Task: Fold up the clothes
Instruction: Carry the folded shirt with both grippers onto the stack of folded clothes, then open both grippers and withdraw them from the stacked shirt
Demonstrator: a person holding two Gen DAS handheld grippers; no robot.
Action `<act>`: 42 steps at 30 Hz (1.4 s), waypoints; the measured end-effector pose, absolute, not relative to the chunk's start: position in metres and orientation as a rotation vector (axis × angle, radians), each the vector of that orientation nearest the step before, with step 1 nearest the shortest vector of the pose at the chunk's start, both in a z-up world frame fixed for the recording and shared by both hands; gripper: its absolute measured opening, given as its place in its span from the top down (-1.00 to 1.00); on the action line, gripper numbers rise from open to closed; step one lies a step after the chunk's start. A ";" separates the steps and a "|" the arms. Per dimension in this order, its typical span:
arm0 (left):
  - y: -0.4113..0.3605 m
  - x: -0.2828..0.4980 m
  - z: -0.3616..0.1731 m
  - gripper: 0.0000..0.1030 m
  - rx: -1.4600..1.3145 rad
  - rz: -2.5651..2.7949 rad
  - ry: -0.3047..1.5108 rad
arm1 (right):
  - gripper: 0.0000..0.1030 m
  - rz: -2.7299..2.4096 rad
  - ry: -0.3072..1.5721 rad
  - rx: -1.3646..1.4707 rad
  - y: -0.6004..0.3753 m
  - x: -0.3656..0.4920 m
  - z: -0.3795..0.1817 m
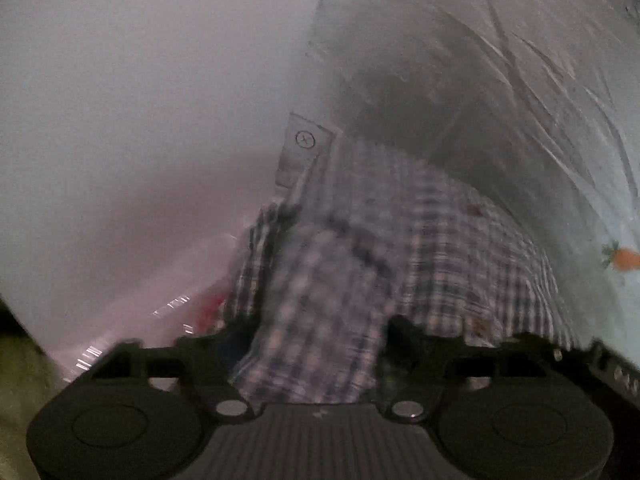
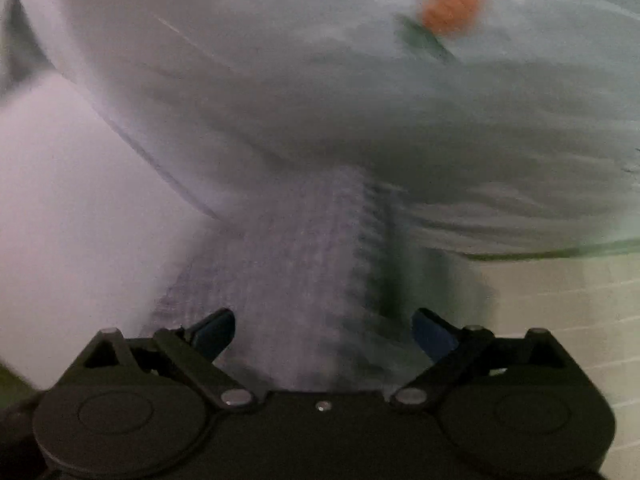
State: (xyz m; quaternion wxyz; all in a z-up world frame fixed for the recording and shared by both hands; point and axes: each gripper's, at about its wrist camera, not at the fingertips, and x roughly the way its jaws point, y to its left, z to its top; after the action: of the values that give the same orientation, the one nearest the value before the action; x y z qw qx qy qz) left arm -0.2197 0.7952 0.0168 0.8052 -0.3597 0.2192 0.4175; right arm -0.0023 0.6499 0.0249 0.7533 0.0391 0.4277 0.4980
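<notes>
The shirt (image 1: 400,248) is showing a check of dark blue and white, blurring to pale violet in the right wrist view. The sheet (image 2: 320,80) is looking pale bluish-white, carrying an orange carrot print (image 2: 456,0) with green leaves. The wall (image 1: 140,100) is appearing plain pinkish-white. The gripper bodies are showing black, with blue pads (image 2: 214,334).

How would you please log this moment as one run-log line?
task: fold clothes | left claw: plaid garment between fingers, grip unclear | right claw: open, garment between | surface: pale sheet | views blurred
</notes>
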 end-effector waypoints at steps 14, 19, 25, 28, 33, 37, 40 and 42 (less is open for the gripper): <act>0.758 -0.235 0.033 -1.00 -0.627 0.963 0.435 | -0.97 1.096 0.805 -0.032 0.589 -0.018 0.042; 0.711 -0.259 0.046 -1.00 -0.500 1.013 0.468 | -0.98 1.062 0.745 -0.066 0.564 -0.036 0.058; 0.653 -0.290 0.042 -1.00 -0.485 1.013 0.510 | -1.00 1.063 0.733 -0.091 0.520 -0.060 0.060; 0.617 -0.302 0.034 -1.00 -0.502 0.994 0.523 | -1.00 1.065 0.722 -0.124 0.498 -0.075 0.055; 0.558 -0.314 0.023 -1.00 -0.495 0.990 0.556 | -1.00 1.102 0.722 -0.190 0.453 -0.097 0.046; 0.521 -0.319 0.018 -1.00 -0.523 1.001 0.566 | -1.00 1.133 0.722 -0.241 0.417 -0.115 0.039; 0.494 -0.321 0.017 -1.00 -0.518 1.016 0.579 | -1.00 1.164 0.713 -0.268 0.390 -0.120 0.035; 0.477 -0.323 0.016 -1.00 -0.514 1.027 0.586 | -1.00 1.175 0.702 -0.293 0.375 -0.123 0.032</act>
State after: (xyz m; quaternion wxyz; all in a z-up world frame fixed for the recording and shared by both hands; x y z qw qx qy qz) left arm -0.3227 0.4769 0.0163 0.7993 -0.2396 0.2730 0.4786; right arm -0.1230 0.3749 0.0319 0.7650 -0.1348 0.3229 0.5407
